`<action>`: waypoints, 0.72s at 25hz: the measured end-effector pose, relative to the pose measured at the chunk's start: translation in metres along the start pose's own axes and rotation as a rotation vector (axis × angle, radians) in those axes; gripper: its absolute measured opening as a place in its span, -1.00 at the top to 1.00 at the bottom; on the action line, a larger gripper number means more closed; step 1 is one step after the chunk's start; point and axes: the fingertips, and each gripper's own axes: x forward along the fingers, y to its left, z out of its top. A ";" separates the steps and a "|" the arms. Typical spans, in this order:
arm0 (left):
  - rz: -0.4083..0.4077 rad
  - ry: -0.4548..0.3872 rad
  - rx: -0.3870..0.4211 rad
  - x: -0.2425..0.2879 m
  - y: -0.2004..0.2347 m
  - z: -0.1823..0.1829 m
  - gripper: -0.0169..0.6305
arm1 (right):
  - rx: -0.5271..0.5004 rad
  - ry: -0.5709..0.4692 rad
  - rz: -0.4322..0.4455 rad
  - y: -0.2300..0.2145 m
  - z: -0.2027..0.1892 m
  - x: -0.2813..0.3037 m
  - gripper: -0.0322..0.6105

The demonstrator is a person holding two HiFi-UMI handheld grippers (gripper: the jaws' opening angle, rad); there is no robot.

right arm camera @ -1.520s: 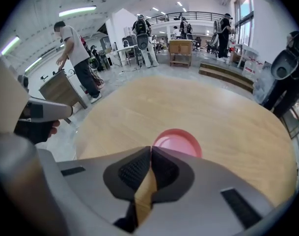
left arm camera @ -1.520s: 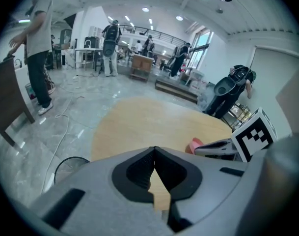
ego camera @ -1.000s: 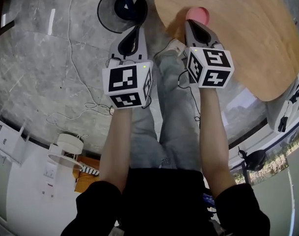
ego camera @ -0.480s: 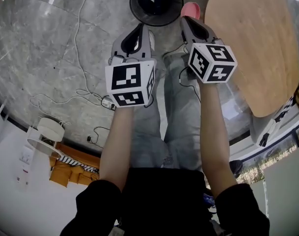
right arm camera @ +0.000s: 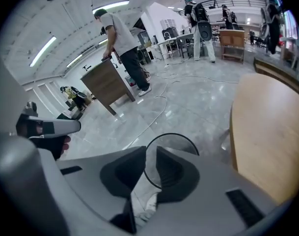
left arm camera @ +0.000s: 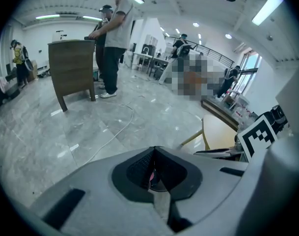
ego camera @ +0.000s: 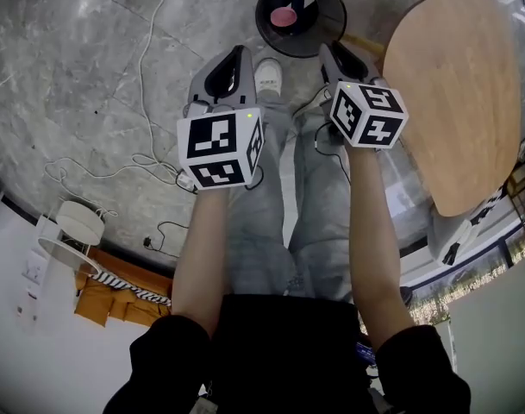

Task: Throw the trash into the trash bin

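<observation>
A round black trash bin (ego camera: pixel 301 15) stands on the grey floor at the top of the head view, with a pink piece of trash (ego camera: pixel 284 15) lying inside it. My right gripper (ego camera: pixel 331 52) hangs just short of the bin's near rim, open, with nothing between its jaws. In the right gripper view the bin's rim (right arm camera: pixel 174 135) shows through the gap of the right gripper (right arm camera: pixel 150 149). My left gripper (ego camera: pixel 236 54) is beside it to the left, shut and empty. A sliver of pink (left arm camera: pixel 151 175) shows below the left gripper's (left arm camera: pixel 154 149) closed jaws.
The round wooden table (ego camera: pixel 456 84) is to the right, its edge (right arm camera: pixel 267 127) close to the bin. Cables (ego camera: pixel 150 84) trail over the floor. A wooden cabinet (left arm camera: pixel 70 65) with people beside it stands further off. My white shoe (ego camera: pixel 268 78) is near the bin.
Both grippers swung left from the table to the bin. The right gripper, earlier shut on the pink trash, has opened, and the pink piece now lies in the bin.
</observation>
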 end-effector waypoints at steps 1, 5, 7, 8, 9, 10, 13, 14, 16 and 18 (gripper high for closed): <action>-0.005 -0.001 0.004 0.000 -0.001 0.003 0.94 | 0.005 -0.007 -0.001 0.001 0.001 -0.003 0.73; -0.044 -0.014 0.043 0.000 -0.017 0.020 0.94 | 0.044 -0.060 0.013 0.002 0.013 -0.022 0.82; -0.065 -0.021 0.069 -0.001 -0.029 0.028 0.94 | 0.063 -0.090 0.015 0.001 0.019 -0.036 0.84; -0.077 -0.023 0.082 -0.002 -0.037 0.032 0.94 | 0.072 -0.105 0.012 -0.001 0.021 -0.044 0.84; -0.091 -0.025 0.092 -0.004 -0.045 0.036 0.94 | 0.081 -0.118 0.008 -0.002 0.023 -0.053 0.84; -0.106 -0.026 0.097 -0.005 -0.055 0.040 0.94 | 0.090 -0.132 0.002 -0.005 0.026 -0.062 0.84; -0.159 -0.036 0.108 -0.012 -0.086 0.056 0.94 | 0.133 -0.194 -0.024 -0.017 0.038 -0.092 0.85; -0.181 -0.042 0.126 -0.014 -0.099 0.062 0.94 | 0.156 -0.219 -0.038 -0.022 0.041 -0.103 0.85; -0.222 -0.047 0.173 -0.019 -0.126 0.072 0.94 | 0.214 -0.266 -0.078 -0.032 0.045 -0.127 0.85; -0.253 -0.042 0.216 -0.027 -0.153 0.078 0.94 | 0.283 -0.312 -0.116 -0.039 0.047 -0.154 0.85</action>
